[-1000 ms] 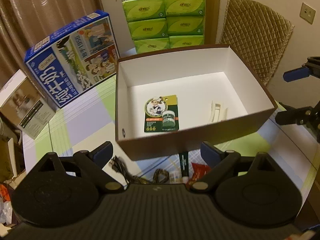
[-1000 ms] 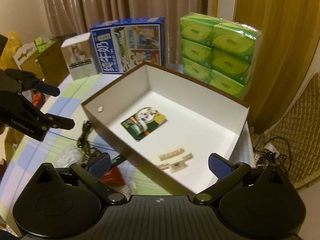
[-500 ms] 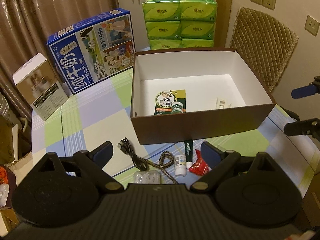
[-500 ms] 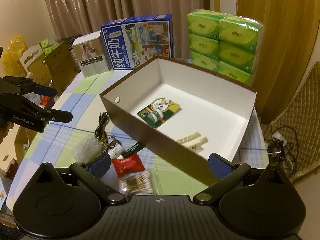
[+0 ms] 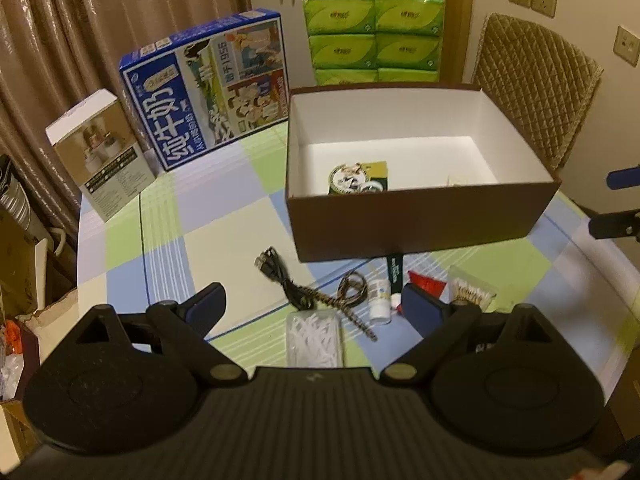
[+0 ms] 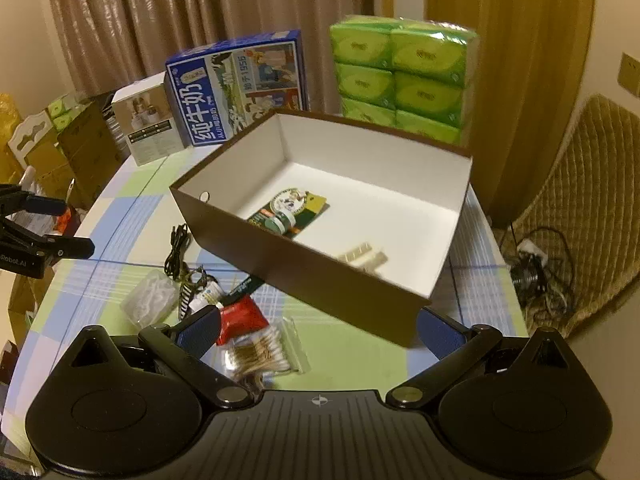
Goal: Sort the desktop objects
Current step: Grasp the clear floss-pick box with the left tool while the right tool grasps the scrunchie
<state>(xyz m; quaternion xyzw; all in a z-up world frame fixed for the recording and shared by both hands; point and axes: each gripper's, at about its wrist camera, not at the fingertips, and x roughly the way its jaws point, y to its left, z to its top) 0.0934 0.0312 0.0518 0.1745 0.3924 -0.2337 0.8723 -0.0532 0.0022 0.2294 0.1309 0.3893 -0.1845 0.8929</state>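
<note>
Both hand-held grippers stand wide apart and hold nothing, above the small objects in front of the brown box.

On the table (image 5: 168, 240), the floss-pick case (image 5: 315, 338) lies between the fingers of the left hand-held gripper (image 5: 314, 308), its long axis from 12 to 6 o'clock. The black cable (image 5: 280, 280) runs from 11 to 5 o'clock just beyond it. The white bottle (image 5: 379, 298) points to 12 o'clock toward the brown box (image 5: 420, 220). The cotton swab bag (image 6: 260, 354) lies just ahead of the right hand-held gripper (image 6: 320, 330) at 11 o'clock, with swabs from 9 to 3 o'clock, beside the red packet (image 6: 240, 316).
</note>
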